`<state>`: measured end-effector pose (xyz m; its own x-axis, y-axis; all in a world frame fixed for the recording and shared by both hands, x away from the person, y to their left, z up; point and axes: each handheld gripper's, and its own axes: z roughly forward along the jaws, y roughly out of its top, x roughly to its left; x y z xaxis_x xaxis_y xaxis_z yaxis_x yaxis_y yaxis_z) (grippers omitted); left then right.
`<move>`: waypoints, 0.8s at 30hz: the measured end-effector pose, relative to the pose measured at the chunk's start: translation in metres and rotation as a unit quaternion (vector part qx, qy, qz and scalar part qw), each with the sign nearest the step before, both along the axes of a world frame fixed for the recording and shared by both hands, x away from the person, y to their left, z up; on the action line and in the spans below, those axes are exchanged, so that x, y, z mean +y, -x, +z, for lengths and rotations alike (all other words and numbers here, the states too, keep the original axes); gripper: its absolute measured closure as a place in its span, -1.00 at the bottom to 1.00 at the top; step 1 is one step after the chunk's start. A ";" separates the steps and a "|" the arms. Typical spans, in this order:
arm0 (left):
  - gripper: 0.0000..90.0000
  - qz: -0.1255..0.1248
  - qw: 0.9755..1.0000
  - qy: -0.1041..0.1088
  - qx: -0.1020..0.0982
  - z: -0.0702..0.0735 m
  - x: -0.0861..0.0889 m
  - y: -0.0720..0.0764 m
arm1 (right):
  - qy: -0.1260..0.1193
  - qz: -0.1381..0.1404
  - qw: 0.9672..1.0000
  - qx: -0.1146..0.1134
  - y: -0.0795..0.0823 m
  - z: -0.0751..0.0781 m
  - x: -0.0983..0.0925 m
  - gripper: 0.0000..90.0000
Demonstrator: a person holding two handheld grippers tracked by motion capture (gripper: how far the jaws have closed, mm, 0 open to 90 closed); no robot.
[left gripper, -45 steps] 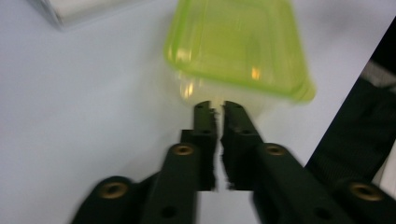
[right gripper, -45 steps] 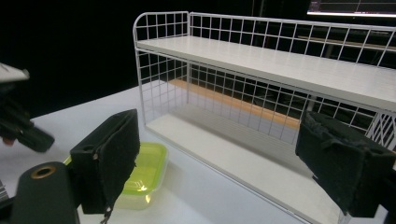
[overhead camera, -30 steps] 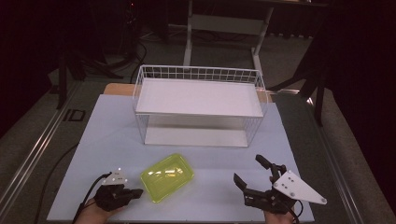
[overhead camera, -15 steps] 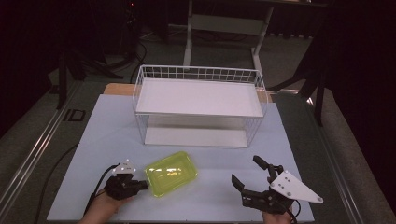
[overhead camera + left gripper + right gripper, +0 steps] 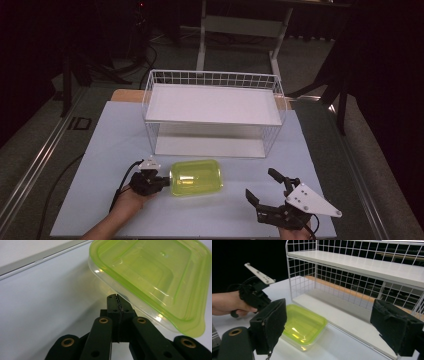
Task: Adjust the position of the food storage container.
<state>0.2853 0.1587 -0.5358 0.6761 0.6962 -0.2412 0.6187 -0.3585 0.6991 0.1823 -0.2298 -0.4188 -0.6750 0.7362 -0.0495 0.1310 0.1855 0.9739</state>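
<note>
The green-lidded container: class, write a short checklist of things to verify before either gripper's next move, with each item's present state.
1. Left gripper jaws closed, nothing between: ok.
2. Left gripper's tip at the edge of the container; whether it touches: cannot tell.
3. Lid on the container: ok.
4. Right gripper open, apart from the container: ok.
5. Lower shelf of the wire rack free: ok.

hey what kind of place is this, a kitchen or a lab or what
Most likely a lab or recording studio, not a kitchen: dark surroundings with stands, a bare white table, a white wire rack, one yellow-green container, and hand-held tongs.
</note>
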 end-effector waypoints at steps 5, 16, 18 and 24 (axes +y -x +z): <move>1.00 0.004 1.000 0.000 0.000 -0.002 -0.004 -0.009 | 0.003 0.001 1.000 0.002 0.000 -0.001 0.001 -0.69; 1.00 0.000 1.000 -0.001 0.001 0.005 0.004 0.005 | -0.009 0.002 1.000 -0.005 -0.001 -0.003 0.001 -0.69; 1.00 0.001 1.000 -0.001 0.001 0.006 0.000 0.002 | -0.010 0.004 1.000 -0.005 -0.001 -0.003 0.001 -0.69; 1.00 0.003 1.000 -0.004 -0.002 0.005 -0.009 -0.008 | -0.006 0.005 1.000 -0.002 -0.001 -0.004 0.002 -0.69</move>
<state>0.2934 0.1502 -0.5310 0.6729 0.7022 -0.2327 0.6178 -0.3606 0.6987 0.1835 -0.2278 -0.4230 -0.6821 0.7299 -0.0445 0.1243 0.1756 0.9766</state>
